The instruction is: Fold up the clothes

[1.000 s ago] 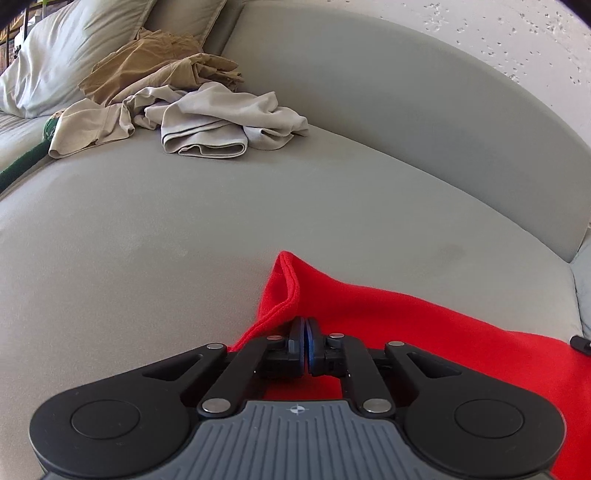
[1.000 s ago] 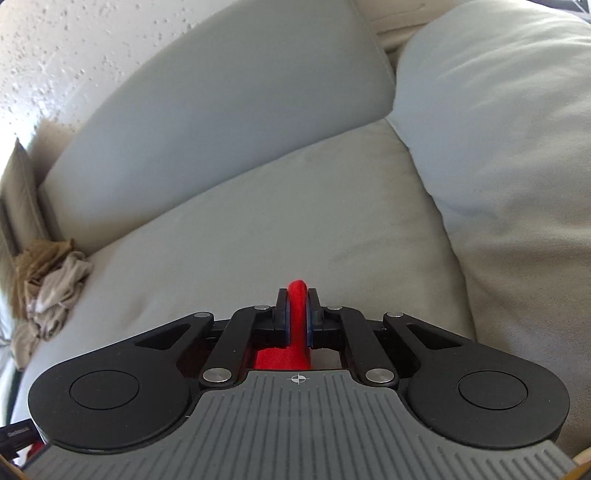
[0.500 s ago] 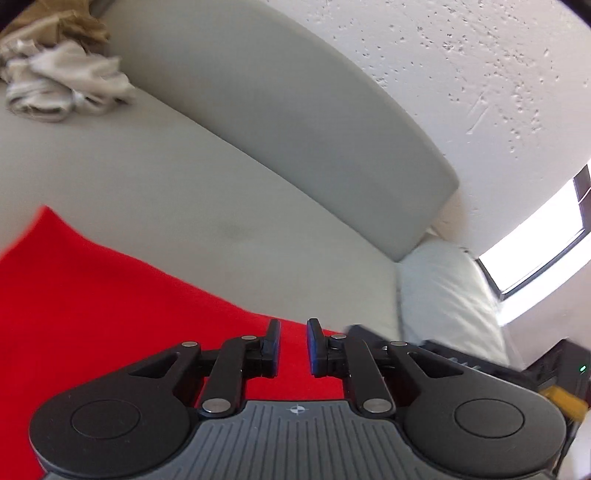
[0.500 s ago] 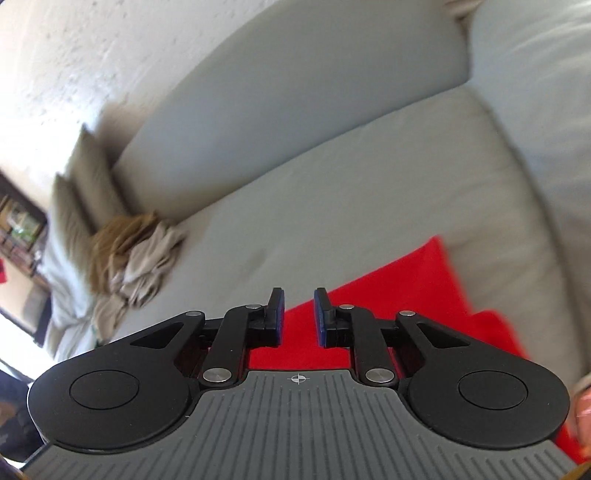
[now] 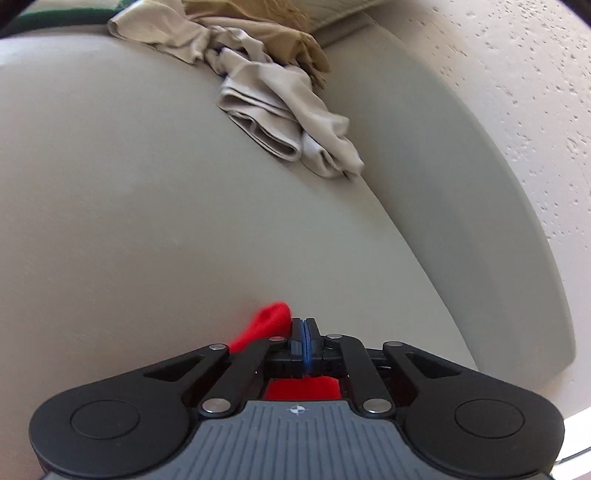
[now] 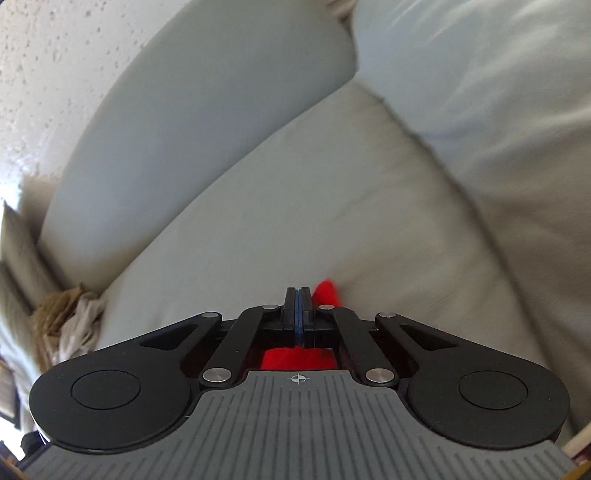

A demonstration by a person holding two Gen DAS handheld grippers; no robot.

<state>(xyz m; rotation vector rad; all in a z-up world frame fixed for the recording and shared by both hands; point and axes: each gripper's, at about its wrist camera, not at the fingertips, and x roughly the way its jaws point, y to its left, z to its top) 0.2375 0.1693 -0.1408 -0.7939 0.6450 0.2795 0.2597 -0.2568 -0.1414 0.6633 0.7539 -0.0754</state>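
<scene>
- Two grippers, both low over the grey sofa, and both have a bit of red cloth at their tips.
- Left gripper (image 5: 305,334): jaws have just closed, blue pads pressed together with hardly a gap. A bunched corner of the red cloth (image 5: 269,323) sticks out just left of the tips, and more red shows under the linkage behind them. It looks pinched, though the exact bite is hidden by the fingers.
- Right gripper (image 6: 298,317): jaws have just snapped together too, pads touching. A red tip (image 6: 327,291) pokes up just right of the fingers, with more red below the linkage.
- Beyond the left tips, bare seat cushion (image 5: 147,221) runs up and away.
- Further on in the left view, a crumpled beige pile (image 5: 284,122) lies on the seat against the backrest (image 5: 461,206), a tan garment (image 5: 258,14) bunched behind it.
- On the right view, the seat meets a big pale pillow (image 6: 498,92) on the right; the same pile (image 6: 70,321) sits blurred at far left.
- Rough white wall (image 5: 535,55) above the backrest.
</scene>
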